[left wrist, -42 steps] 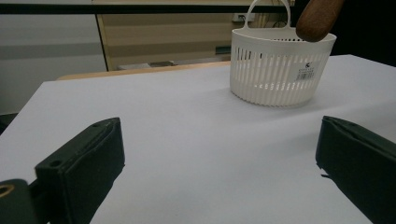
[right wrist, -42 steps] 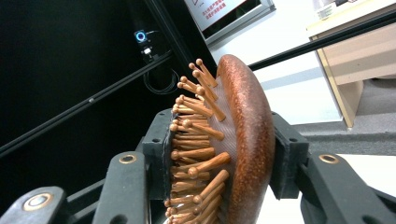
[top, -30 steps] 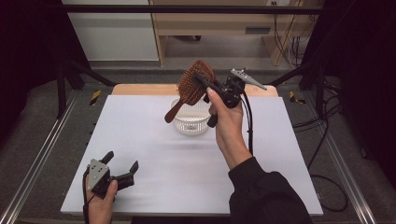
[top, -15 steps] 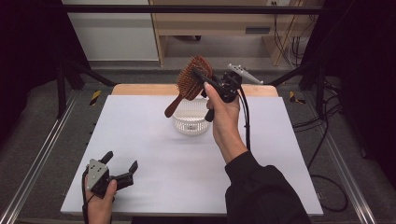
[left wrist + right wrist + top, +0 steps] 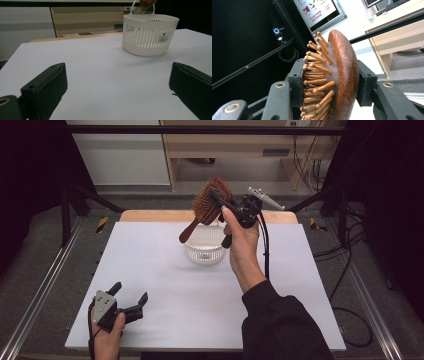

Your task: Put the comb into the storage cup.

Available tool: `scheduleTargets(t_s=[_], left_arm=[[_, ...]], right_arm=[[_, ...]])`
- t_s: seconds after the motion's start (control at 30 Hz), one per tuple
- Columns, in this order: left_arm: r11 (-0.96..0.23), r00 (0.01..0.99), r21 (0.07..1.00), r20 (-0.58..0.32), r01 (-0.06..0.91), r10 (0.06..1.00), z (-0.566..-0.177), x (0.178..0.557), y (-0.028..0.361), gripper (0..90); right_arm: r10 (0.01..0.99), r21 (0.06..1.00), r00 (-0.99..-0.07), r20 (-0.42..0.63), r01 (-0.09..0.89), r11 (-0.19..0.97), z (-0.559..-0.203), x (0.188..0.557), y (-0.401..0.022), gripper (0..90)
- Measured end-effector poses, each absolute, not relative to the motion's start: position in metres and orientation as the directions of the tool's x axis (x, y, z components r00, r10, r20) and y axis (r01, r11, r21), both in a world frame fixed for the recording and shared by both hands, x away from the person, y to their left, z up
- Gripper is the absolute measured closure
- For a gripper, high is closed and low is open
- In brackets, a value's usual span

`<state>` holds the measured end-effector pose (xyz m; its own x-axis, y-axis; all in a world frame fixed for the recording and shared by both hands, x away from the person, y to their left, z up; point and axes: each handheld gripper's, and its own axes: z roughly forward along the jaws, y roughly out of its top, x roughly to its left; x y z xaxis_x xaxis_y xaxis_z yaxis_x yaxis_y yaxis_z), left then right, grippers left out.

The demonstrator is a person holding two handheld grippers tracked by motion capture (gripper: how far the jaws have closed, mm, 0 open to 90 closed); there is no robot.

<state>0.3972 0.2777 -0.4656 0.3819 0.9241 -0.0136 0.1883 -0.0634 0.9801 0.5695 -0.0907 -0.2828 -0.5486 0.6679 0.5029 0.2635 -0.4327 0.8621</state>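
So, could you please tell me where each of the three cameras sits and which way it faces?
High view: above the table's near edge, looking forward and down; both forearms, left gripper, right gripper.
Left gripper view: low over the white table, facing the white slotted plastic basket; open black jaws.
Right gripper view: raised, facing the room; jaws clamp the brown wooden hairbrush.
Shared: basket, in high and left gripper views.
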Motion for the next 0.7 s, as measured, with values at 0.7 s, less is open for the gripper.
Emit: scheduleTargets(t_s=[0.7], left_arm=[[-0.055, 0.386, 0.981, -0.021, 0.185, 0.922, -0.466, 0.398, 0.279, 1.3]], right_arm=[[0.706, 0.865, -0.506, 0.496, 0.215, -0.454, -0.281, 0.575, -0.113, 51.2]])
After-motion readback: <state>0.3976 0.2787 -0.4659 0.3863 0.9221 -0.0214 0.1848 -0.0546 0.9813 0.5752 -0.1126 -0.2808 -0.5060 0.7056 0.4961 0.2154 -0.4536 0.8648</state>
